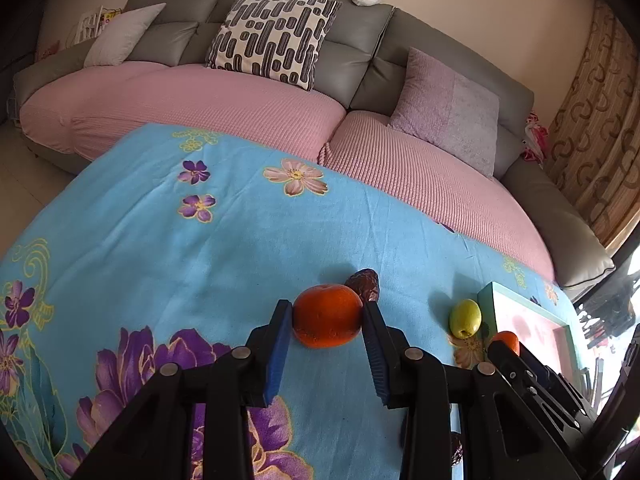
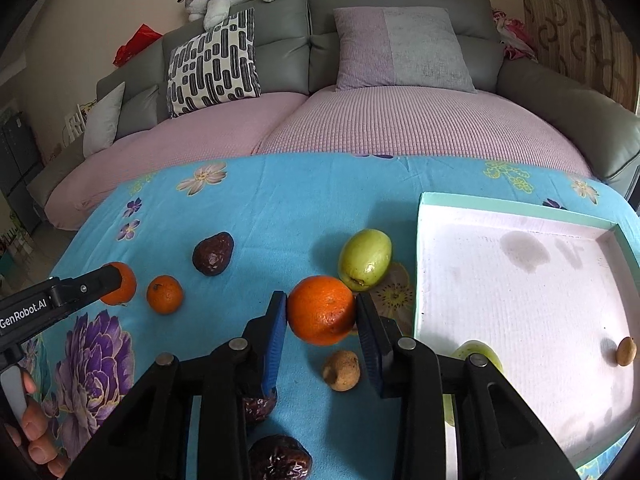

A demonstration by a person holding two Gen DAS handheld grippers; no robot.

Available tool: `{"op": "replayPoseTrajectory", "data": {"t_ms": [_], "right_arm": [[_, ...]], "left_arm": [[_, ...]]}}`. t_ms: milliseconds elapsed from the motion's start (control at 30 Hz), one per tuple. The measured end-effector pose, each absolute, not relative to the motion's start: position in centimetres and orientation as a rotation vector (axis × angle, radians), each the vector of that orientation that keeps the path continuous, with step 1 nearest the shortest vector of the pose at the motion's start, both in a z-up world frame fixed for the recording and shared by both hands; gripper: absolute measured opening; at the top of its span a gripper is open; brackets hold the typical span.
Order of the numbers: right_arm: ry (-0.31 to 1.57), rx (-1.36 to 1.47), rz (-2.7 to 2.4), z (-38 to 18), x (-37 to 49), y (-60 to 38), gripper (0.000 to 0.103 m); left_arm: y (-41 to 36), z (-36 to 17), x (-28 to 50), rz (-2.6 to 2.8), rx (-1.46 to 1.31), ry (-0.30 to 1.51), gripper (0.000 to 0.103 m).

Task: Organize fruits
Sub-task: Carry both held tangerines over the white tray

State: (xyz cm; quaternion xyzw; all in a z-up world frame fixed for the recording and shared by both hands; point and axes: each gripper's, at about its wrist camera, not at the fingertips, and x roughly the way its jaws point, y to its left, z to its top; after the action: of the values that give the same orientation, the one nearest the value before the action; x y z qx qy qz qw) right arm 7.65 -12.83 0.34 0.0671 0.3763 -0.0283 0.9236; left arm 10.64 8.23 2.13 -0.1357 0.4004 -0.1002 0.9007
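Note:
My left gripper [image 1: 327, 312] is shut on an orange mandarin [image 1: 327, 315] on the blue floral cloth; it also shows in the right wrist view [image 2: 118, 283]. My right gripper [image 2: 321, 307] is shut on a larger orange [image 2: 321, 309], seen at the tray's edge in the left wrist view [image 1: 507, 341]. A green jujube [image 2: 365, 258] lies just beyond it, left of the white tray [image 2: 520, 216]. The tray holds a green fruit [image 2: 478, 352] and a small brown longan [image 2: 625, 351]. A loose mandarin [image 2: 164, 294], dark dates [image 2: 213, 253] and a longan [image 2: 341, 370] lie on the cloth.
A grey sofa [image 2: 360, 4] with pink covers and cushions runs behind the table. Two more dates [image 2: 280, 460] lie under my right gripper. The person's hand [image 2: 36, 436] holds the left gripper at lower left. A curtain [image 1: 592, 128] hangs at the right.

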Motion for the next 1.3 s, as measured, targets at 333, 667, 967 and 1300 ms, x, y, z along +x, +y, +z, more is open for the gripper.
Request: {"op": "replayPoseTrajectory", "data": {"t_ms": [333, 667, 967, 1300], "right_arm": [[0.759, 0.171, -0.079, 1.4, 6.5, -14.6, 0.036], [0.78, 0.24, -0.304, 1.7, 3.5, -22.3, 0.036], [0.768, 0.302, -0.494, 2.4, -0.7, -28.7, 0.036], [0.752, 0.308, -0.539, 3.4, -3.2, -31.2, 0.036]], "left_arm": [[5.7, 3.2, 10.3, -0.259, -0.237, 0.815, 0.038], [-2.0, 3.4, 8.9, -0.461, -0.144, 0.842, 0.038], [-8.8, 3.5, 6.0, -0.635, -0.039, 0.865, 0.038], [-15.1, 1.9, 2.8, -0.788, 0.078, 0.924, 0.038]]}}
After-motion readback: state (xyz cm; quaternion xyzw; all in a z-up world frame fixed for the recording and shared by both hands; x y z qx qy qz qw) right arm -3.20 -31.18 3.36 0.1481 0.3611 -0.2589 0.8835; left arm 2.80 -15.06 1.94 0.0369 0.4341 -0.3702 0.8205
